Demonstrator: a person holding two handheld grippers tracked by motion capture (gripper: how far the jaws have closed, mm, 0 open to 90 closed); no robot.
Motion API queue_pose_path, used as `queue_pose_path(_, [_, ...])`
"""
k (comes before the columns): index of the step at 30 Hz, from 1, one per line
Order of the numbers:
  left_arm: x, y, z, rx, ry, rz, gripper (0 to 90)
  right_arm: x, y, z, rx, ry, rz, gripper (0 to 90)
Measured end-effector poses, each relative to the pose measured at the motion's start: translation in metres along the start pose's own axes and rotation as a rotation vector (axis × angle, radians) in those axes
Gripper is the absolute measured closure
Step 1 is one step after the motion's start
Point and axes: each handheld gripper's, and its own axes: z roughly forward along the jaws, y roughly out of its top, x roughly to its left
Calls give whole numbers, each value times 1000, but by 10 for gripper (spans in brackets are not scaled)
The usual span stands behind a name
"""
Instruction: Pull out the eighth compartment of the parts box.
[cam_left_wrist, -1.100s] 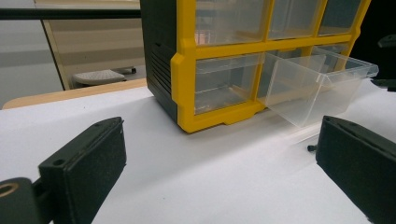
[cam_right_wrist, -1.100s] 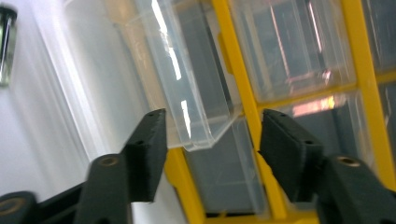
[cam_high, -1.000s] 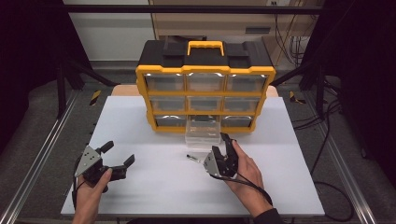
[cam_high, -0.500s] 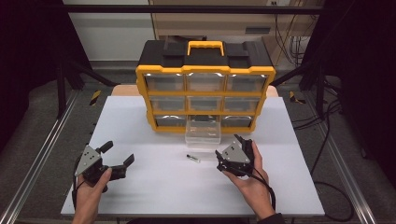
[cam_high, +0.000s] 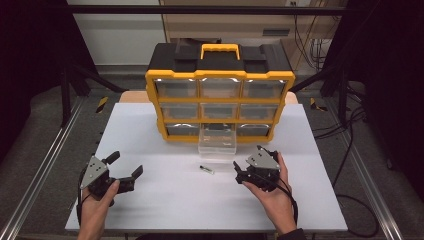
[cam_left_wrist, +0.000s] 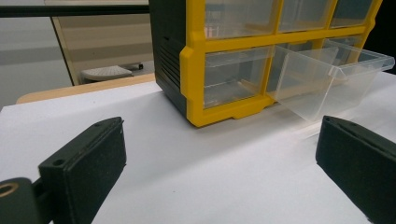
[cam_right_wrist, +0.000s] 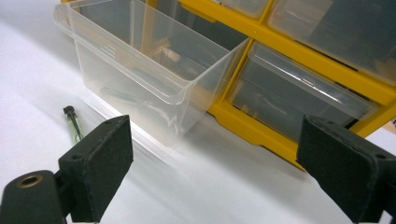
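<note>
1. 1 yellow-and-black organizer holds 9 clear plastic drawers; 1, the bottom-middle drawer, is pulled out.
2. 1 small screw, slim with a dark head, lies on the white table, in front of that drawer.
3. 2 grippers: the left gripper gapes wide, empty; the right gripper, just opening, holds nothing, beside the screw.

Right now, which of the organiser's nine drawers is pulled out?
The bottom-middle drawer: it juts from the organiser onto the table, while the other eight sit flush in their slots.
</note>
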Motion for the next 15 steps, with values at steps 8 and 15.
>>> queue_pose_path(8, [1,0,2,3,10,-4,17,-7,2,-5,15,28,56,100])
queue_pose_path(15, [1,0,-1,-1,11,-3,17,-10,3,-6,69,81,110,88])
